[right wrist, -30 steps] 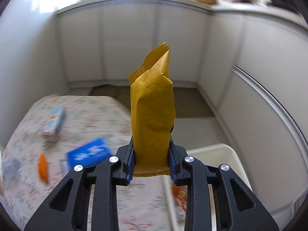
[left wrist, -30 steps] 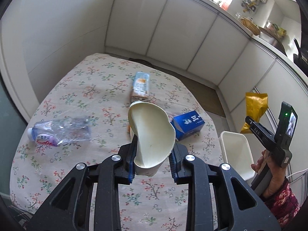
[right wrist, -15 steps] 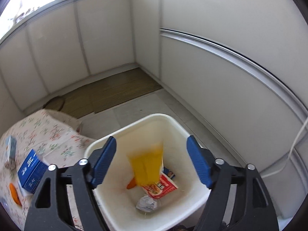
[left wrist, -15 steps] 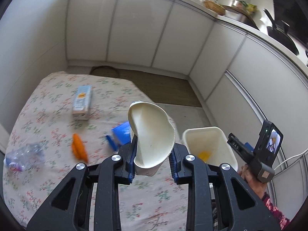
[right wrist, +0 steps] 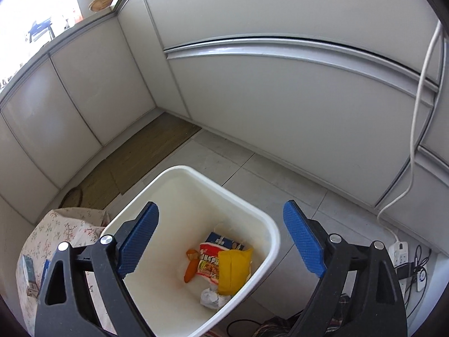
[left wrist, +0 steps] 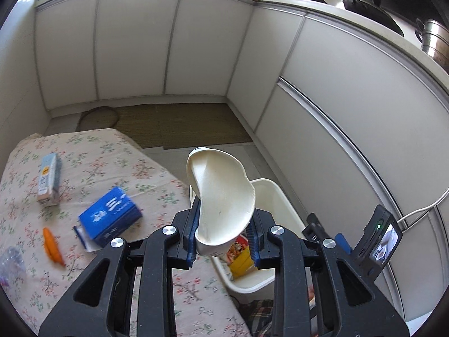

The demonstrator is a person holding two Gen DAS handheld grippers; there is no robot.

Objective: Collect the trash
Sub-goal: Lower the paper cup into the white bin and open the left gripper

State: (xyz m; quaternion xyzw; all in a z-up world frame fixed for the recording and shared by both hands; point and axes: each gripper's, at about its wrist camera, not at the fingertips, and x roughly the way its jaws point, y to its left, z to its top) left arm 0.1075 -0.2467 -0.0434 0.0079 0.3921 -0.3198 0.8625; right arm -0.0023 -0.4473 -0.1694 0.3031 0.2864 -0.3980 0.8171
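My left gripper (left wrist: 223,245) pinches a crushed paper cup (left wrist: 221,205); it looks light and flimsy, so I hold its base. My right gripper (right wrist: 221,241), its jaws just opening, hangs spread and empty over the bin (right wrist: 179,193).

Floral table (left wrist: 157,185): blue box (left wrist: 110,215), carton (left wrist: 48,179).

Plastic bottle (left wrist: 9,264) blurred, edge-cropped.

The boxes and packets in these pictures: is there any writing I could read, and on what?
No text here can be quoted with certainty.
Blue box on the table: large white characters, too blurred to read.
Pale carton on the table: print too small and blurred.
Red packet in the white bin: yellow and white characters, too small to read.
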